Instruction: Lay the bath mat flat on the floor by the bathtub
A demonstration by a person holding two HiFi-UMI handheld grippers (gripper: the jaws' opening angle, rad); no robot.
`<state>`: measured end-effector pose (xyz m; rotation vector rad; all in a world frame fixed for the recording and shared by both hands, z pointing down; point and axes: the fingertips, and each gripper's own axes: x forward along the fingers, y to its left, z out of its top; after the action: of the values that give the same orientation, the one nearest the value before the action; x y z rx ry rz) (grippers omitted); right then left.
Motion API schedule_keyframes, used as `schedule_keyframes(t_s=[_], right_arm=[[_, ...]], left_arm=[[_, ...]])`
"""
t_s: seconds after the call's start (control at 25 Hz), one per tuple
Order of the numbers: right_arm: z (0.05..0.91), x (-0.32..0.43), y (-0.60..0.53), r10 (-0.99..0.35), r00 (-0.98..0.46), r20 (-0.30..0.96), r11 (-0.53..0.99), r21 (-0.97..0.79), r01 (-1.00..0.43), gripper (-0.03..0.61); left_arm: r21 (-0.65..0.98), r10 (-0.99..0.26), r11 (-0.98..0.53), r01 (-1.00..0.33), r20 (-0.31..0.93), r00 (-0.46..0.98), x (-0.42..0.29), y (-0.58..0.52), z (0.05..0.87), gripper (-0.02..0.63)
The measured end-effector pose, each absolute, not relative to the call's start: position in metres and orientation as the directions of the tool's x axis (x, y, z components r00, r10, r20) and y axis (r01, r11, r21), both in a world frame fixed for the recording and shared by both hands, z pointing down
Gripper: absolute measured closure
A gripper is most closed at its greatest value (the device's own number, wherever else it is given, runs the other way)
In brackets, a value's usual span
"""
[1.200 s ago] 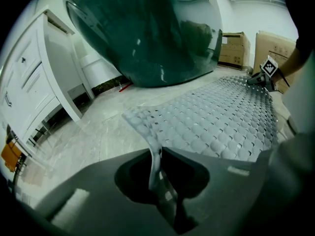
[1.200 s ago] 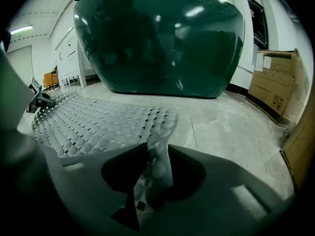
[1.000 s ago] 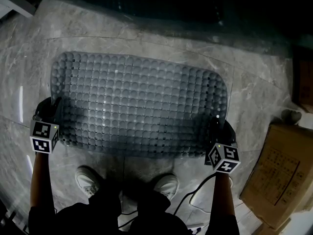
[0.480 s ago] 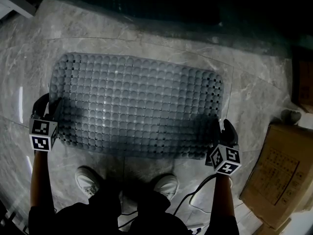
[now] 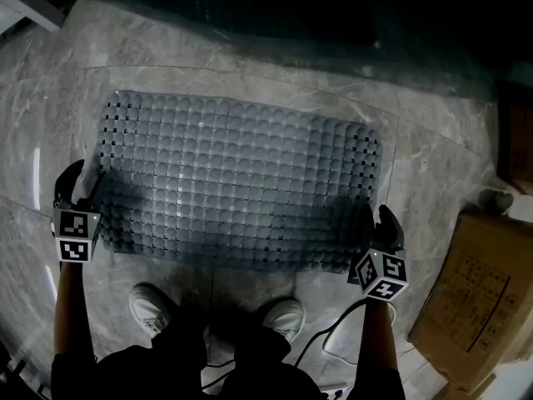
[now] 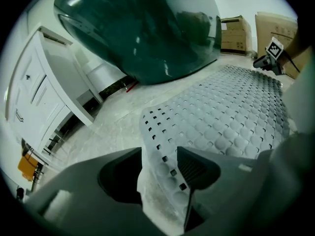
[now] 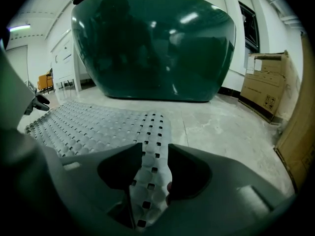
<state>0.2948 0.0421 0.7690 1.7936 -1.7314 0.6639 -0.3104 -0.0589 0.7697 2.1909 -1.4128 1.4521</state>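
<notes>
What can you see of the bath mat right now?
The bath mat is a pale grey, rubbery-looking rectangle with rounded corners, covered in rows of round bumps and small square holes. It lies spread on the marble floor beside the dark green bathtub. Its near left corner curls up, pinched in the left gripper. Its near right corner lies between the jaws of the right gripper, which have just been opening.
</notes>
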Motion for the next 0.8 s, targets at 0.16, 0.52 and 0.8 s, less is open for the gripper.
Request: schedule_keyframes(t_s=[0.16,0.52,0.8], right_arm=[[0.762,0.284,0.038,-0.746,0.045,0.664,-0.030,0.033,-0.999,0.402],[0.748,0.260,0.029,-0.804,0.024,0.595,-0.028,0.003,-1.000,0.489],[0.749,0.249,0.030,-0.804,0.017,0.594,-0.031,-0.013,-0.999,0.551]], left_arm=[[-0.305,-0.631,-0.517,-0.799,0.767,0.116,-0.303,-0.058,0.763,0.386],[-0.250,-0.664,-0.473,-0.845,0.732,0.155,-0.288,-0.059,0.757,0.465],[-0.264,-0.685,-0.480,-0.837,0.709,0.169,-0.276,-0.059,0.754,0.611]])
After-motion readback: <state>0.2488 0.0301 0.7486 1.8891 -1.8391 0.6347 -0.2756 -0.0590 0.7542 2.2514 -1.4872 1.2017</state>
